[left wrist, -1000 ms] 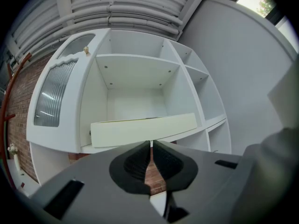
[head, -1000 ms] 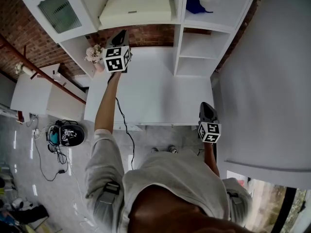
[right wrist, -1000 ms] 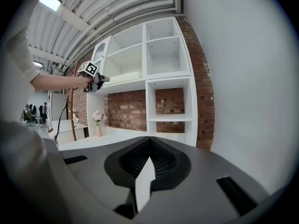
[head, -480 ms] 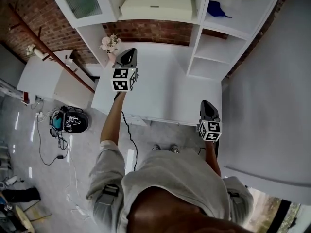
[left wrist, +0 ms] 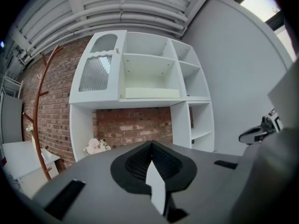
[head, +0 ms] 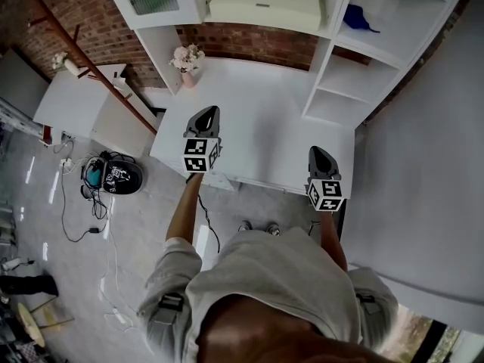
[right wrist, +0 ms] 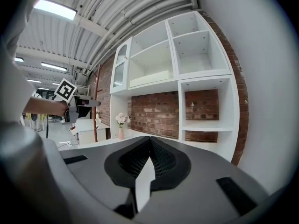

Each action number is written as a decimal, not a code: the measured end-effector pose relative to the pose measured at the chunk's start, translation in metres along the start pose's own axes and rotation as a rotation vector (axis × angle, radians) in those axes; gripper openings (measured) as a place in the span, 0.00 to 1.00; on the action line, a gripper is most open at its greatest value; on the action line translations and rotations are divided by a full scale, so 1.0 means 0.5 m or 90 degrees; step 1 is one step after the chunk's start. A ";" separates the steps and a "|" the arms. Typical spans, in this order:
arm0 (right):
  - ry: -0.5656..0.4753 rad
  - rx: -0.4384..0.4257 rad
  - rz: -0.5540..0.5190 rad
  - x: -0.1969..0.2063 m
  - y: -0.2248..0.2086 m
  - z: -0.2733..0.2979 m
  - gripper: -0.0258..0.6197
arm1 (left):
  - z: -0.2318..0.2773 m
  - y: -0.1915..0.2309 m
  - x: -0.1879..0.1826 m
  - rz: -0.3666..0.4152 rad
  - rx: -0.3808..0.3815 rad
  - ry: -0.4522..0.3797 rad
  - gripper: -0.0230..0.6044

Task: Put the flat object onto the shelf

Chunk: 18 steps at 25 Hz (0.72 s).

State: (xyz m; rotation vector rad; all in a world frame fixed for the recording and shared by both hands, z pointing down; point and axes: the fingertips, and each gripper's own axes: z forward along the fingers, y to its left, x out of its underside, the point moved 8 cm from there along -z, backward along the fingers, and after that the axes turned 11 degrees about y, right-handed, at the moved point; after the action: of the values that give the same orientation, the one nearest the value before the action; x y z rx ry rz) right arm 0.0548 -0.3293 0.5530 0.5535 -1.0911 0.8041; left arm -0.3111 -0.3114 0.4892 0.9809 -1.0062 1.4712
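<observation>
Item: flat object (head: 265, 2), pale cream, slab-like.
Location: it lies in the wide upper bay of the white shelf (head: 243, 26), above the brick-backed recess and well apart from both grippers.
Lie: broad face down, resting level on the board.
Long axis: side to side along the bay, parallel to the shelf's front edge. One long edge faces out towards the person, with a small dark mark midway along it.
Left hand-held gripper (head: 207, 116): jaws pressed together with nothing between them. It is held over the table (head: 261, 131) and points towards the shelf unit.
Right hand-held gripper (head: 316, 154): jaws pressed together and empty, at the near right edge of the table, pointing the same way.
Step in hand: judged to be after the placing, since the object sits on the shelf and neither gripper holds or touches it.
Next move: probably little is needed. If the object needs squaring, a gripper must reach up to the bay and nudge a long edge; otherwise both can rest.
Also present: a vase of flowers (head: 187, 57) at the table's back left corner, and a blue thing (head: 355, 17) in the upper right bay.
</observation>
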 end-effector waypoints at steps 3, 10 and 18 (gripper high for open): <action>-0.005 -0.014 -0.013 -0.016 0.010 0.012 0.08 | -0.028 -0.014 0.043 -0.006 -0.006 0.010 0.06; -0.013 -0.032 -0.030 -0.037 0.031 0.032 0.08 | -0.082 -0.036 0.109 -0.050 -0.020 0.023 0.06; -0.024 -0.038 -0.039 -0.048 0.047 0.039 0.08 | -0.095 -0.055 0.149 -0.073 -0.016 0.038 0.06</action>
State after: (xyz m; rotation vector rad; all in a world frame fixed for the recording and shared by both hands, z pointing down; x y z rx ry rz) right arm 0.0195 -0.3368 0.5382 0.5505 -1.1235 0.7088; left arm -0.2951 -0.2412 0.5472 0.9564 -0.9089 1.3816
